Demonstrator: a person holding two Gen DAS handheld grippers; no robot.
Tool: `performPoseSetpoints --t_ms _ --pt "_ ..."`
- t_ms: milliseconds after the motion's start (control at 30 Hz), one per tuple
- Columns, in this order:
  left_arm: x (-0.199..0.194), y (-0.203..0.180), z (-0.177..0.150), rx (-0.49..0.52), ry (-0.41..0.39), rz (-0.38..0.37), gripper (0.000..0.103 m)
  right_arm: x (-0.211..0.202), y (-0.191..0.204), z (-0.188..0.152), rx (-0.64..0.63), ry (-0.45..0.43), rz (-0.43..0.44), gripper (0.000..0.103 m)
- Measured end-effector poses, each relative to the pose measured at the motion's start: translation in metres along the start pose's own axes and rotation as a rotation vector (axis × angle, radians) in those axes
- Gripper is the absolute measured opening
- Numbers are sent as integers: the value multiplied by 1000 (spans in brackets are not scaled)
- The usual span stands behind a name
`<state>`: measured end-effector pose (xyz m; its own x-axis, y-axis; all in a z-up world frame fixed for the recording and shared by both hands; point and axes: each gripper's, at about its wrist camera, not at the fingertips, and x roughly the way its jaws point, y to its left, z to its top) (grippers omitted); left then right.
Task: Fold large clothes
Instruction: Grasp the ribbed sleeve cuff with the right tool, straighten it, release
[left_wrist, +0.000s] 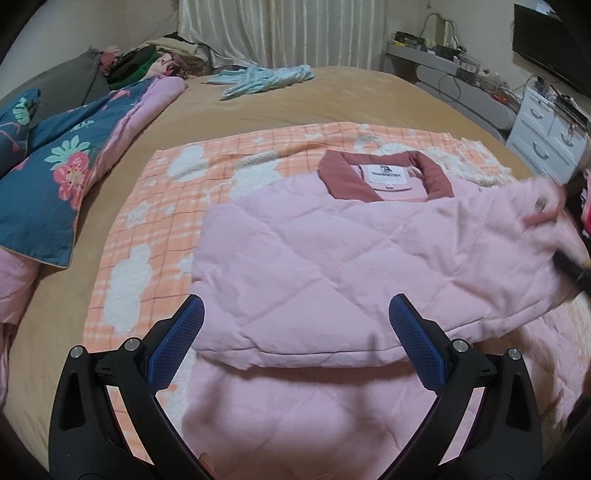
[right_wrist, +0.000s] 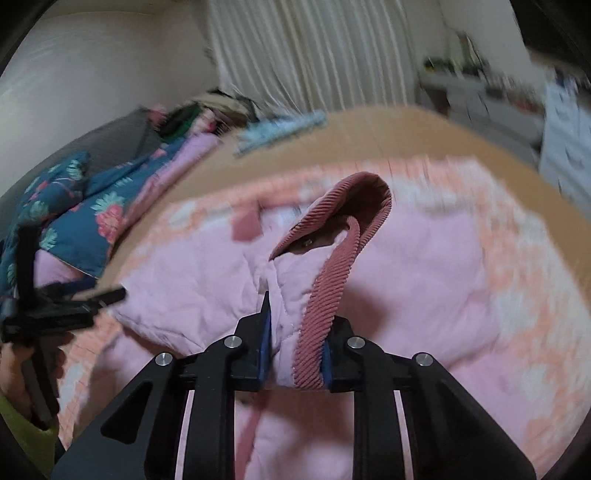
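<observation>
Pink quilted jacket (left_wrist: 314, 258) lies on an orange plaid blanket (left_wrist: 155, 206) spread over the tan-covered bed (left_wrist: 332, 99); its folded lower edge sits between the fingers of the left tool (left_wrist: 295, 332). Bare bed shows beyond the blanket's far edge. Left tool: spread wide, holding nothing. Right tool (right_wrist: 295, 354): clamped on the jacket's ribbed dusty-rose cuff (right_wrist: 321, 295), sleeve lifted. Floral quilt (left_wrist: 48, 177) at left, white drawers (left_wrist: 546, 133) at right.
</observation>
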<state>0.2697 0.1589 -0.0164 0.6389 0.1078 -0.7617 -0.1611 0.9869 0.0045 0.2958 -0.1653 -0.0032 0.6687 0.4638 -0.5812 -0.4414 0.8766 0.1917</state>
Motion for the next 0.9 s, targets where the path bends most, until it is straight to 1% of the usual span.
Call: performPoseSetpoints --t_ms 67,167,233,300,400,633,700,800,900 --pt "-2 5 3 -11 -4 3 94 -11 4 22 -44 -51 4 19" --pt "-6 10 10 -33 -18 3 94 -15 6 49 -96 -94 -1 19" --pt "-6 12 15 -44 -20 1 94 -13 4 59 -122 -111 -16 19" --pt "-4 10 20 -47 -26 -2 94 -7 -3 64 -129 -109 -33 19" --pt "0 6 25 -40 -28 -7 94 7 -17 59 -102 -70 -61 19" --pt "14 -12 28 -21 -14 -29 94 36 -45 23 -34 26 -94 19" --pt "18 -16 28 -15 -7 -35 94 41 -45 17 -22 44 -97 20" --pt "23 -23 27 -2 1 -40 94 48 -49 5 -3 77 -100 22" --pt "29 -28 26 3 10 -44 94 52 -55 -3 15 103 -104 26"
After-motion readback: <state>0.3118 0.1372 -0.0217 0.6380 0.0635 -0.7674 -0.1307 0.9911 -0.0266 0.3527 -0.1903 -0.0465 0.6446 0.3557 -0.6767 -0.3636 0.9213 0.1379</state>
